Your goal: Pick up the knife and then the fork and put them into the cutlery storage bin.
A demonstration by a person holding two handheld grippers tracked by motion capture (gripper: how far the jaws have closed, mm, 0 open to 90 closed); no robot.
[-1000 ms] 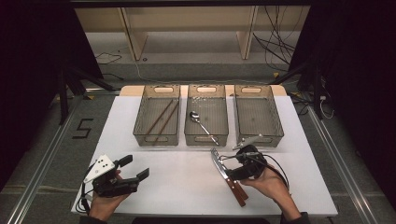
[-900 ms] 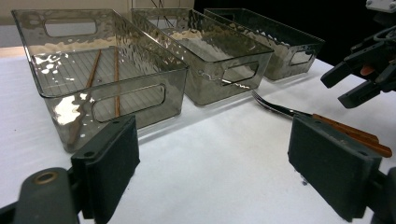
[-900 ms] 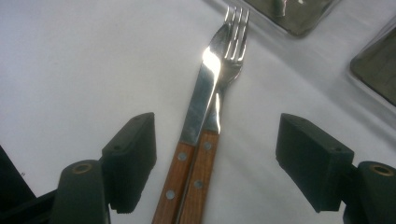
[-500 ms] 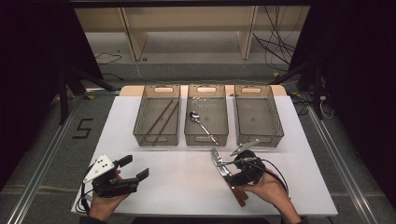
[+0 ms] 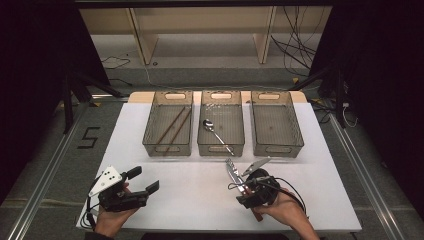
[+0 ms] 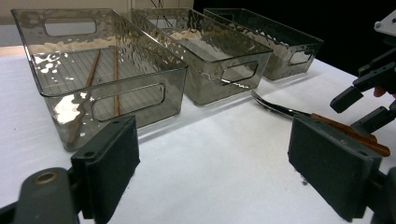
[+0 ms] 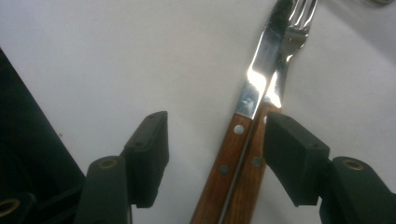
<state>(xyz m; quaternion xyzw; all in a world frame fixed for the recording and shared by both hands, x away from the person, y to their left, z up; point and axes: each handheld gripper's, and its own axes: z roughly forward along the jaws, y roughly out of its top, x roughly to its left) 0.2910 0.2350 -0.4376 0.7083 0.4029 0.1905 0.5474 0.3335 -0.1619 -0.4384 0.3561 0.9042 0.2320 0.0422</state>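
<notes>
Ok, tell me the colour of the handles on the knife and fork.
Reddish-brown wood with small metal rivets on the knife and fork; clearest in the right gripper view, between the open right gripper.

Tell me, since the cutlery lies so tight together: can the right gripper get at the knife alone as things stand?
Probably not cleanly. The right gripper stands open astride both wooden handles, but the knife lies against the fork, so closing would likely catch both.

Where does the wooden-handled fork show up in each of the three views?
High view: the fork lies lower centre-right, just ahead of the right hand-held gripper.
Left gripper view: the fork is at right, before the middle bin.
Right gripper view: the fork is upper right, beside a knife.
Shared landmark: the white table.
</notes>
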